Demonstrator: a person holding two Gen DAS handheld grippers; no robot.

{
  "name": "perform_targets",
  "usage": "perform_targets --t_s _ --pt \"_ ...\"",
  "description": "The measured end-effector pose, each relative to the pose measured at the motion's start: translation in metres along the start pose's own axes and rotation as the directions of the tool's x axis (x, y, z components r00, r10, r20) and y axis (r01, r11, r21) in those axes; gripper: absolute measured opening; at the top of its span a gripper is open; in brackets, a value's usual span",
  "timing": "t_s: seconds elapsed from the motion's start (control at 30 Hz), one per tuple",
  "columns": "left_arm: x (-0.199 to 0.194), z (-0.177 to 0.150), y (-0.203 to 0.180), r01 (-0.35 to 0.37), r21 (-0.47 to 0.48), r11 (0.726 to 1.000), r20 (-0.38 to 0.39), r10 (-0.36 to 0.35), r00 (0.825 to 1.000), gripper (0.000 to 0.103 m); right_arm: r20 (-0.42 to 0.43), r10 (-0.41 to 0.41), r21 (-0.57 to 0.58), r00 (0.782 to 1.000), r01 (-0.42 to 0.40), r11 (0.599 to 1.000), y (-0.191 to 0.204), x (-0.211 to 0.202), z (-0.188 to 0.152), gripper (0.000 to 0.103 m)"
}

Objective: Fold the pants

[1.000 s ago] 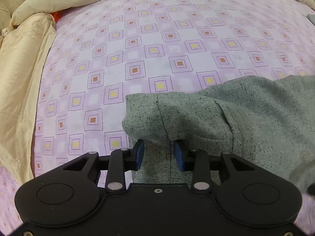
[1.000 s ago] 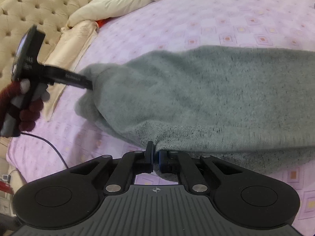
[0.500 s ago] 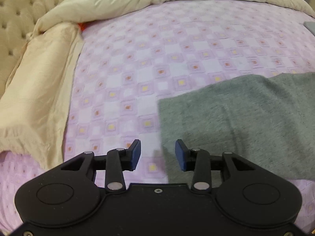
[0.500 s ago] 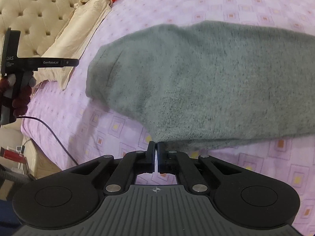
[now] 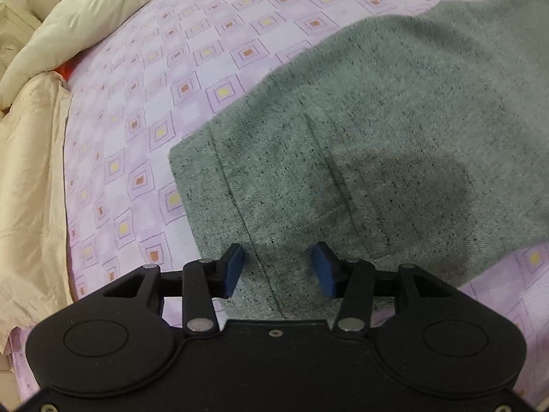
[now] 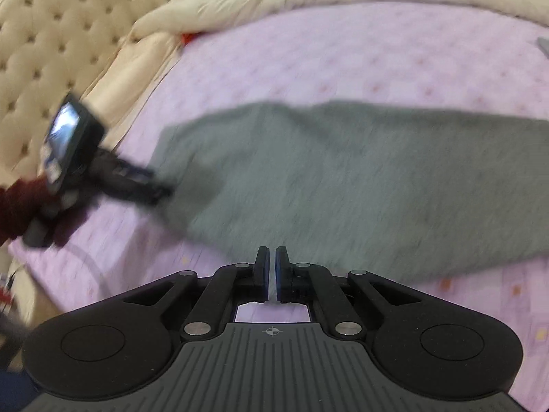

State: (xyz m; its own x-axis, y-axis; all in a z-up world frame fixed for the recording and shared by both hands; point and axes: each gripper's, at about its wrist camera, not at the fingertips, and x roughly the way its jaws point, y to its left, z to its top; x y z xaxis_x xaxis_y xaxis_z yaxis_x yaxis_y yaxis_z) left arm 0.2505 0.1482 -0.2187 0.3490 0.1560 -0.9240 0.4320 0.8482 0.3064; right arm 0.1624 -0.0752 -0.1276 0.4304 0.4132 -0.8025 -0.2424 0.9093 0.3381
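The grey speckled pants lie flat on the purple patterned bedsheet. My left gripper is open, its blue pads low over the pants' near end, with a seam between them and nothing held. In the blurred right wrist view the pants stretch across the bed. My right gripper is shut and empty, just in front of the pants' near edge. The left gripper shows there at the pants' left end, held by a hand in a dark red sleeve.
A cream quilt is bunched along the left and far sides of the bed. A tufted beige headboard stands at the left. A small red item peeks from under the quilt.
My left gripper let go of the pants' end, rose, and has come back down over the flat cloth. My right gripper has pulled back off the pants' edge and stays shut.
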Motion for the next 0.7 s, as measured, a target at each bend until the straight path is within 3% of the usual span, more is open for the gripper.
perform_targets --t_s 0.1,0.2,0.27,0.37,0.5,0.63,0.7 --pt "0.002 0.001 -0.002 -0.012 0.017 1.0 -0.004 0.012 1.0 0.056 -0.028 -0.071 -0.049 0.997 0.069 0.996 -0.001 0.033 -0.003 0.005" --pt "0.002 0.0 -0.001 -0.013 -0.022 1.0 -0.018 0.012 1.0 0.056 -0.243 -0.135 -0.128 0.961 0.106 0.986 -0.001 0.073 -0.025 0.004" --pt "-0.004 0.002 0.001 -0.021 -0.04 0.999 -0.019 0.02 1.0 0.052 -0.182 -0.134 -0.183 0.974 0.1 0.978 0.006 0.06 -0.031 0.004" --pt "-0.037 0.002 -0.011 -0.025 -0.043 0.999 0.066 0.028 0.997 0.049 -0.134 -0.11 -0.093 0.985 0.098 0.991 -0.001 0.037 -0.039 0.004" --pt "-0.071 0.01 -0.052 0.083 -0.022 0.996 0.163 -0.078 0.984 0.05 -0.109 -0.138 -0.014 0.984 0.138 0.99 -0.019 0.019 -0.046 0.004" --pt "-0.073 0.028 -0.105 0.193 0.011 0.981 0.173 -0.192 0.966 0.051 -0.076 -0.123 0.068 0.99 0.128 0.989 -0.042 0.011 -0.045 0.005" --pt "-0.065 0.036 -0.129 0.214 0.02 0.977 0.165 -0.214 0.963 0.053 -0.068 -0.125 0.118 0.99 0.132 0.984 -0.06 0.01 -0.039 0.014"
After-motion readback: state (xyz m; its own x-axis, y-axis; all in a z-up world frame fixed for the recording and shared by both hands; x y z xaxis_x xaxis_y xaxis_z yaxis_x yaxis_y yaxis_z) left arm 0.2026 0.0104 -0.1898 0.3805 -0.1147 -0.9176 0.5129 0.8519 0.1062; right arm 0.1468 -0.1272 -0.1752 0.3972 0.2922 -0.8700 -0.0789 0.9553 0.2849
